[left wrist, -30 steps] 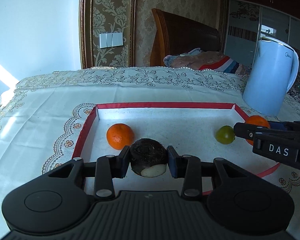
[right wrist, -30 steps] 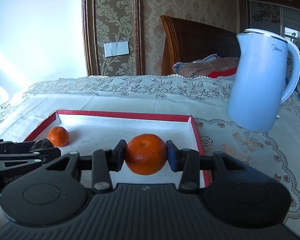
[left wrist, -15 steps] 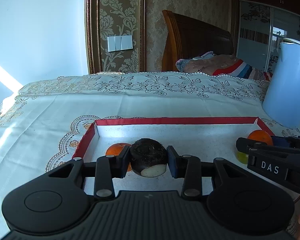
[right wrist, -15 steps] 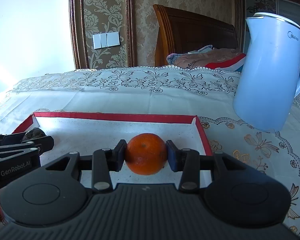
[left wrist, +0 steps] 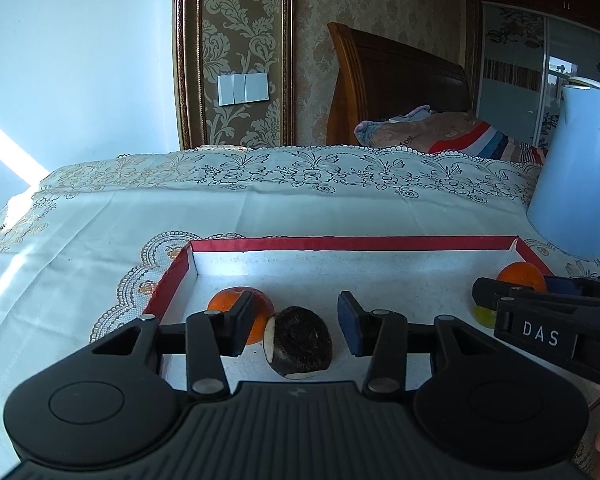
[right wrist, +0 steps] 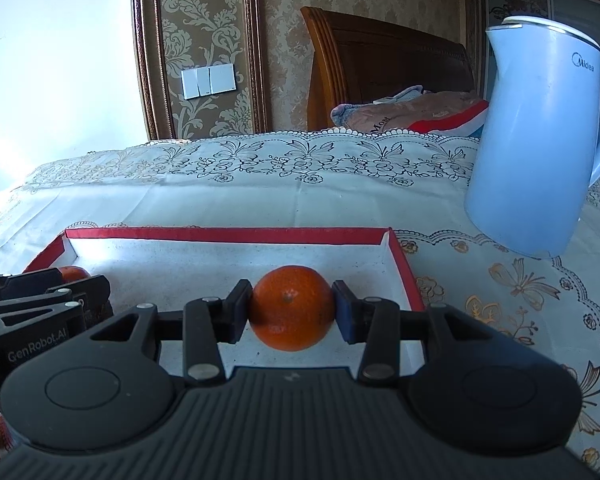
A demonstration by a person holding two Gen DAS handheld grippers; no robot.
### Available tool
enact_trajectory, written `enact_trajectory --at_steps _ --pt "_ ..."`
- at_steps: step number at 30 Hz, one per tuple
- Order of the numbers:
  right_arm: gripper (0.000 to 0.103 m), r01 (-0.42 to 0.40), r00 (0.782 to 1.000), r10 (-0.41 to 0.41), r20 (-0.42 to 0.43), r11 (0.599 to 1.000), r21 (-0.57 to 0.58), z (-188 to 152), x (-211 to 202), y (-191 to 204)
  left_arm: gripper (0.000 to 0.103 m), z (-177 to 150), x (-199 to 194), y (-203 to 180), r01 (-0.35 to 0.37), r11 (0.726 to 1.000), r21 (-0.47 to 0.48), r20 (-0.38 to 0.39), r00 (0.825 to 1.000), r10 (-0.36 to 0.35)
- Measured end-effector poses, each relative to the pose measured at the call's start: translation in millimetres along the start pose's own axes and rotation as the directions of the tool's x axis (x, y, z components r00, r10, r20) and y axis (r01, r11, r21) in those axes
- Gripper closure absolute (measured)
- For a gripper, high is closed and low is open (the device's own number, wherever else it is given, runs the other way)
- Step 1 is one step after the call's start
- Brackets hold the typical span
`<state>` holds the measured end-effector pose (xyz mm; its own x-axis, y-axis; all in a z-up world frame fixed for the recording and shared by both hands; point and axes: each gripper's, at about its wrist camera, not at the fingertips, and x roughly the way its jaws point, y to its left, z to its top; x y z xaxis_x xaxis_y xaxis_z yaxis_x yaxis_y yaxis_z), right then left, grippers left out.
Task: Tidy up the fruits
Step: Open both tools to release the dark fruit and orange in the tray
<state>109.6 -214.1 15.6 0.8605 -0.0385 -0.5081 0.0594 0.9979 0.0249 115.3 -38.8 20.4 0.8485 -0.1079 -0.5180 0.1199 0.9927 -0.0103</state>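
The left gripper [left wrist: 296, 322] has just been opening its jaws, and they now stand apart with a dark brown fruit [left wrist: 300, 345] between them, free of both pads. That fruit lies on the white floor of the red-rimmed tray [left wrist: 352, 243], nearer the left-hand pad than the right-hand one, a pale cut face turned toward the left-hand pad. Just behind that left-hand finger, and partly hidden by it, sits an orange [left wrist: 240, 314], touching or nearly touching the dark fruit; the view does not settle which.

The right gripper [right wrist: 291, 307] is closed on a second orange [right wrist: 291, 308]: both pads press its sides, and it fills the gap between them. It sits low over the tray's floor near the tray's right-hand wall [right wrist: 404, 276]; whether it rests on the floor or hangs just above is hard to tell.

In the left wrist view, the right gripper enters from the right-hand edge with its orange showing past its fingers. Beneath those fingers a small yellow-green fruit [left wrist: 484, 315] peeks out, mostly covered. In the right wrist view, the left gripper shows at the left-hand edge, with the first orange behind it.

Beyond the tray, off to the right of both jaws, a pale blue kettle [right wrist: 536, 148] stands upright on the patterned tablecloth [right wrist: 260, 204], apart from the tray.
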Motion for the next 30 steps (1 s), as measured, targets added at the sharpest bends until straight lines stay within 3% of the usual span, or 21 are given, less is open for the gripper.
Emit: enact_trajectory --at_steps 19,30 --pt "0.053 0.019 1.000 -0.019 0.003 1.000 0.011 -0.8 -1.1 -1.7 0.049 -2.2 -0.5 -1.9 -0.025 0.999 0.020 0.009 1.000 0.025" --pt "0.050 0.008 1.000 -0.008 -0.002 1.000 0.022 -2.3 -4.0 -1.9 0.049 -4.1 -4.1 3.7 0.008 1.000 -0.012 -0.006 1.000 -0.008"
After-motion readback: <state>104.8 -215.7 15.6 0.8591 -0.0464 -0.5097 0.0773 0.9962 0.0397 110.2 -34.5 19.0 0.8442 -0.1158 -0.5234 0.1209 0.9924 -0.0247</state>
